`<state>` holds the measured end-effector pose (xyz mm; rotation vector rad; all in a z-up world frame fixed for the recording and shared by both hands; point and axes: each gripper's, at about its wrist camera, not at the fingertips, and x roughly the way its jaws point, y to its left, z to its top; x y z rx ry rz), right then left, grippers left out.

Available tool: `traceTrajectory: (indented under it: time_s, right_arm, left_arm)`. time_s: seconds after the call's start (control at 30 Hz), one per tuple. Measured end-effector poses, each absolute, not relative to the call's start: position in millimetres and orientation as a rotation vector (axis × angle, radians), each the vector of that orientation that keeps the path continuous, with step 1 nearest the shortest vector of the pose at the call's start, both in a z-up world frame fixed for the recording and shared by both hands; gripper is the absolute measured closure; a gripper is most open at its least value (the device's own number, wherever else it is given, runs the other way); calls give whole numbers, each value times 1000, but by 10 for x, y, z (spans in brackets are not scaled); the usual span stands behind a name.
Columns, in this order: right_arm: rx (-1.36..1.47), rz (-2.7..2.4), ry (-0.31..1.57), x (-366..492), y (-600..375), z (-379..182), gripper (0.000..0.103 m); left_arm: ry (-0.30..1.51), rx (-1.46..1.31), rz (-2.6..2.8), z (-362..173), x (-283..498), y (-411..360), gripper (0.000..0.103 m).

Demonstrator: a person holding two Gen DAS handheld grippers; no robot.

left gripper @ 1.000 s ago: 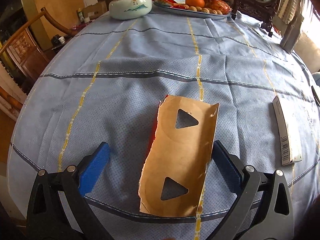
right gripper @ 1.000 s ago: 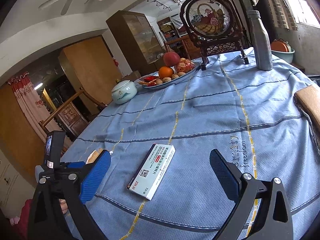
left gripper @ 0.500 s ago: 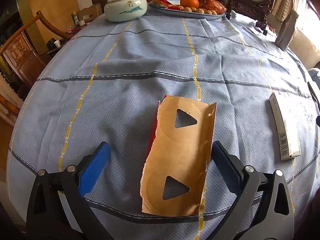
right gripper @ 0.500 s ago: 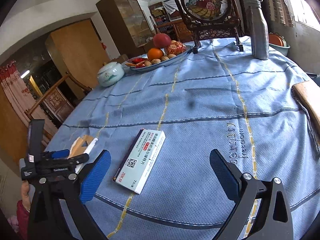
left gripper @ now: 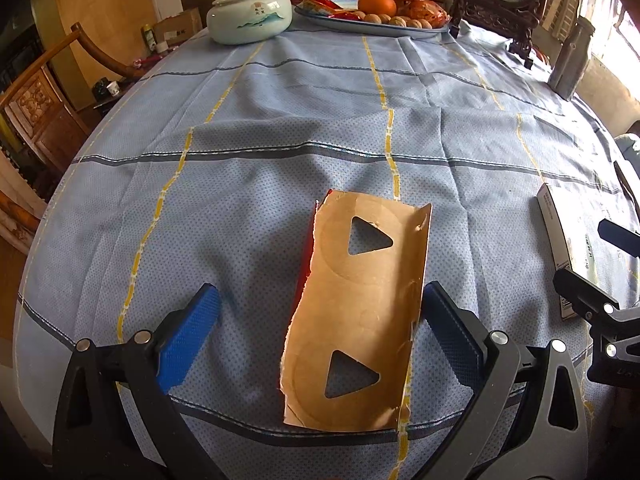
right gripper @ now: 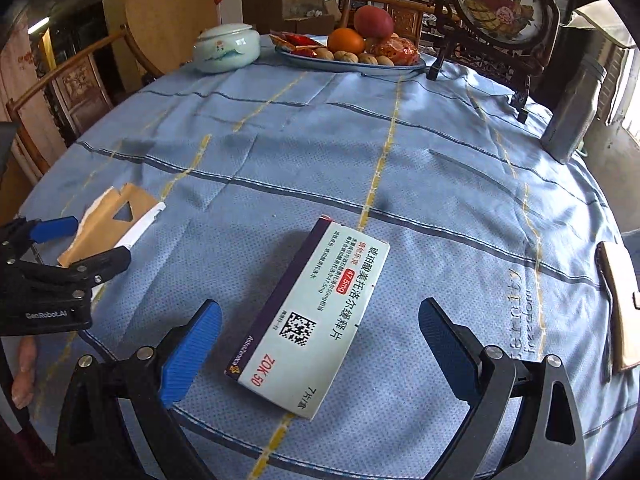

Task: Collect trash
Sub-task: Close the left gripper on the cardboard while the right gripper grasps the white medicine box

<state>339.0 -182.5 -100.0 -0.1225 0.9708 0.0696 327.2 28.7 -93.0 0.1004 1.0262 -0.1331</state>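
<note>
On the blue tablecloth, in the left wrist view, the left gripper stands wide open around a torn piece of brown cardboard, gripping nothing; the card's right edge lies just beside the right pad. In the right wrist view, the right gripper is likewise spread wide and empty, a white medicine box lying flat between its fingers.
</note>
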Motion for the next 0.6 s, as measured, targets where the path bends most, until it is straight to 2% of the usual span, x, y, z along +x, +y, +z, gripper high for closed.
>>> traceTrajectory:
  time_s: [0.07,0.23,0.37,0.6]
  right_arm:
    - [-156,18,971,3389,-1940,-1007,8]
    - [-107,-97,937,3248,-2528,-955,21]
    - [-28,-2,880,3088,-2711,-800,21]
    - [-193,150,831,3253,-2458,-732,16]
  left_arm:
    - [1026,100,-133,-931,3272,286,6]
    - [1026,101,-132,-930,3273,285,6]
    - [1027,102,-131,-930,3274,284,6]
    - [1027,101,-132,-929,3276,285,5]
